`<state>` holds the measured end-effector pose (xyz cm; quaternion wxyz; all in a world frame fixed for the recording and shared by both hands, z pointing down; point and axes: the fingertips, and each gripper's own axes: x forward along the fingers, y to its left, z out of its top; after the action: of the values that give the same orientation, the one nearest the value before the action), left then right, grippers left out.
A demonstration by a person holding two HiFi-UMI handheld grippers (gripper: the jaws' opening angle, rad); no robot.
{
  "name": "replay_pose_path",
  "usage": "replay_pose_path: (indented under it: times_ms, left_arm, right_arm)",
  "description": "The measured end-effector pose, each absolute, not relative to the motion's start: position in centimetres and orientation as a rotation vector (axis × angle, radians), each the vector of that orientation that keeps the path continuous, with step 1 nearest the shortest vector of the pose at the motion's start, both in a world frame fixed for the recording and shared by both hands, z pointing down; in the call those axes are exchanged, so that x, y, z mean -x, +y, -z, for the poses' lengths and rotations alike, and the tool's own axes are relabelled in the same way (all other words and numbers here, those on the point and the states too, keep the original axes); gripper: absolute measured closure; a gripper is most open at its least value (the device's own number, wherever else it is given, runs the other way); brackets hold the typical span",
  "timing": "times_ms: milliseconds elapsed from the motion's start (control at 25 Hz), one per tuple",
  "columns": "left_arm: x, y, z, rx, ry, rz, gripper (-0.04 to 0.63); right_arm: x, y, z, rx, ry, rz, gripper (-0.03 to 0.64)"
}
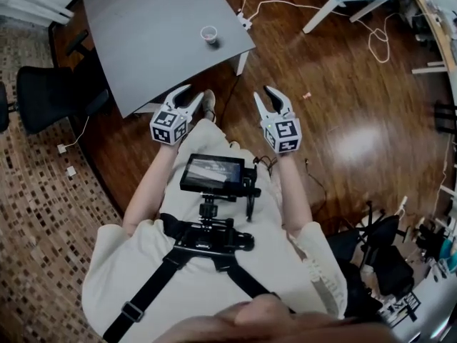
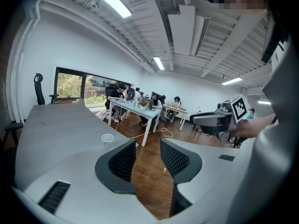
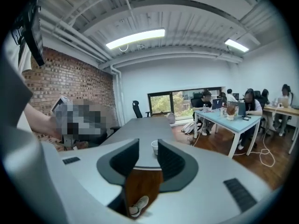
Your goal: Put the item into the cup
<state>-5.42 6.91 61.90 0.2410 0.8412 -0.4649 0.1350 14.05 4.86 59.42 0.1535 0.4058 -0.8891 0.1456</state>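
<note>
We've got the left hand-held gripper [image 1: 190, 94] and right hand-held gripper [image 1: 265, 93] up in front of us, jaws apart, nothing in them. A small pinkish item [image 1: 307, 95] lies on the wood floor [image 1: 343, 84] to the right. Further off, the cup [image 1: 208, 34] stands upright near the grey tabletop's [image 1: 150, 27] edge.

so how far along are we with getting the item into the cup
Done: nothing that shows. The cup stands alone on the grey table, away from both grippers. In hand: nothing; the left gripper and right gripper both have fingers apart and empty. Left: everything, picking up the item, possibly the small pink thing on the wood floor, and dropping it in the cup.
</note>
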Motion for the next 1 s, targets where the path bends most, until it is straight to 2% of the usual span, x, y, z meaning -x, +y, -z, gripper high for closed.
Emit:
replay_pose_path:
  times_ms: [440, 1000]
  left_arm:
    - [5.9, 17.6, -61.2, -2.236, -1.306, -0.321, 0.428]
    - [10.4, 16.5, -61.6, -2.296, -1.125, -0.302, 0.428]
  right_arm:
    - [-13.1, 13.9, -59.1, -1.098, -2.573, -0.440, 0.466]
    - [-8.6, 16.8, -58.4, -1.226, -2.541, -0.485, 0.466]
